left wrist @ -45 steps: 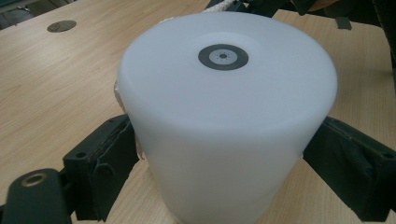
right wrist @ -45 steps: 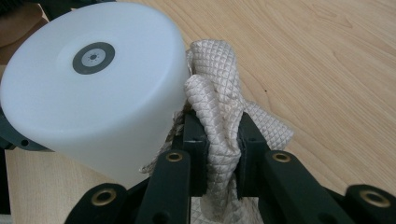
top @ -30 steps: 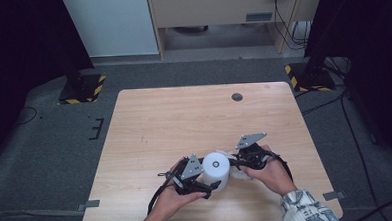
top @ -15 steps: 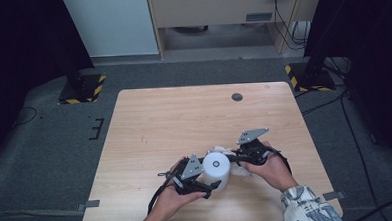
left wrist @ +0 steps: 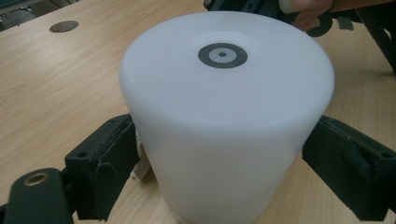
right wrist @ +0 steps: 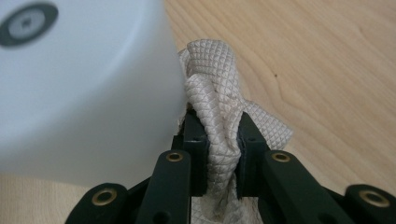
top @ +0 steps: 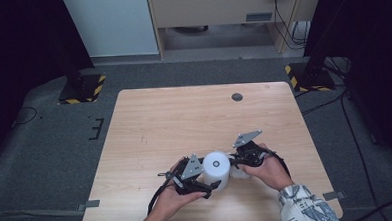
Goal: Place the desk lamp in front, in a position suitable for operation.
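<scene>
1. White and matte, the plastic cylinder (top: 216, 169) stands upright on the wooden tabletop (top: 184, 116), close to the near edge and a little right of its middle.
2. Look at its flat top: a small dark ring mark (left wrist: 222, 55) sits dead centre.
3. Left gripper (top: 203, 182) comes in from the near edge, and its jaws are spread wide around the cylinder's lower body, one pad (left wrist: 105, 158) on each flank.
4. From the left gripper view those pads sit right up against the white wall, so the cylinder is clamped between them.
5. Over to the right gripper (top: 235, 164): its jaws are pinched tight on a bunched cloth (right wrist: 219, 116), cream with a quilted diamond weave.
6. That cloth rises in a crumpled fold above the jaws and presses against the cylinder's side, on the flank that faces the right edge of the tabletop.
7. A bit of the cloth drapes down onto the wood beside the cylinder's base.
8. Both of the person's hands hold their grippers low near the near edge, one on either side of the cylinder.
9. Far back, a small dark round disc (top: 237, 96) lies near the far edge, towards the far right corner, well apart from everything else.
</scene>
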Motion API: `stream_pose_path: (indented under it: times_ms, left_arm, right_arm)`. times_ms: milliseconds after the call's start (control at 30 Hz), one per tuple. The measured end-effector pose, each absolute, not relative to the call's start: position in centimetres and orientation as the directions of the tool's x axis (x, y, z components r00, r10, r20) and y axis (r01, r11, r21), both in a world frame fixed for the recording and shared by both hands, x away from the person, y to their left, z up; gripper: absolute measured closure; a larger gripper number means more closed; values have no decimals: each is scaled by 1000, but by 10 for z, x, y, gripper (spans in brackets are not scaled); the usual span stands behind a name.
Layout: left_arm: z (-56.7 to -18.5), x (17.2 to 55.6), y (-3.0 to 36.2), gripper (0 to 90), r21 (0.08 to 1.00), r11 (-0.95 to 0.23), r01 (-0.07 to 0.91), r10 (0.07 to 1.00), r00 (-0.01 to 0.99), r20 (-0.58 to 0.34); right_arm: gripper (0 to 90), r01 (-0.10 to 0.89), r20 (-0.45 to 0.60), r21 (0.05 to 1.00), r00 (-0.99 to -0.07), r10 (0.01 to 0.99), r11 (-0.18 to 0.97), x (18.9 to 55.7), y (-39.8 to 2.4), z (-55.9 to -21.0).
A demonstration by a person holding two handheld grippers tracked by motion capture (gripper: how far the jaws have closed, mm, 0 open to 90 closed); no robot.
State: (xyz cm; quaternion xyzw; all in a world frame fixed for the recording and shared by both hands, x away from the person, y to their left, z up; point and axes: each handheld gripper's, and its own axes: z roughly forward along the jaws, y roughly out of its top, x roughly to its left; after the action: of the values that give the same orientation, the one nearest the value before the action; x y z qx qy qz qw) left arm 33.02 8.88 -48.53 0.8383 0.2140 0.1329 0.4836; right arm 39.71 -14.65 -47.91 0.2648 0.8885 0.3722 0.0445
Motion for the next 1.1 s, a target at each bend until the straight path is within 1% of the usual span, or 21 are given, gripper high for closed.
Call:
stream_pose_path:
  times_ms: [133,233,400,600,833,1100]
  left_arm:
    - [-485,330,89,103,868,-442,227,488,873,20]
    - [-485,330,90,112,870,-439,225,491,871,23]
    - [-485,332,91,134,871,-436,227,494,869,21]
    - [-485,332,91,136,871,-436,227,495,869,22]
    - [-485,332,91,137,870,-438,226,494,869,23]
    - [-485,332,91,137,870,-439,225,494,869,24]
  right_arm:
    - [786,444,116,670,-854,506,596,393,-151,-485]
    - [786,440,113,681,-853,510,586,391,-155,-483]
    - [787,420,105,720,-853,512,552,385,-165,-470]
    - [787,390,112,780,-856,504,489,382,-172,-452]
    - [789,390,89,733,-867,489,557,385,-166,-468]
    - [789,413,100,698,-866,491,586,385,-164,-488]
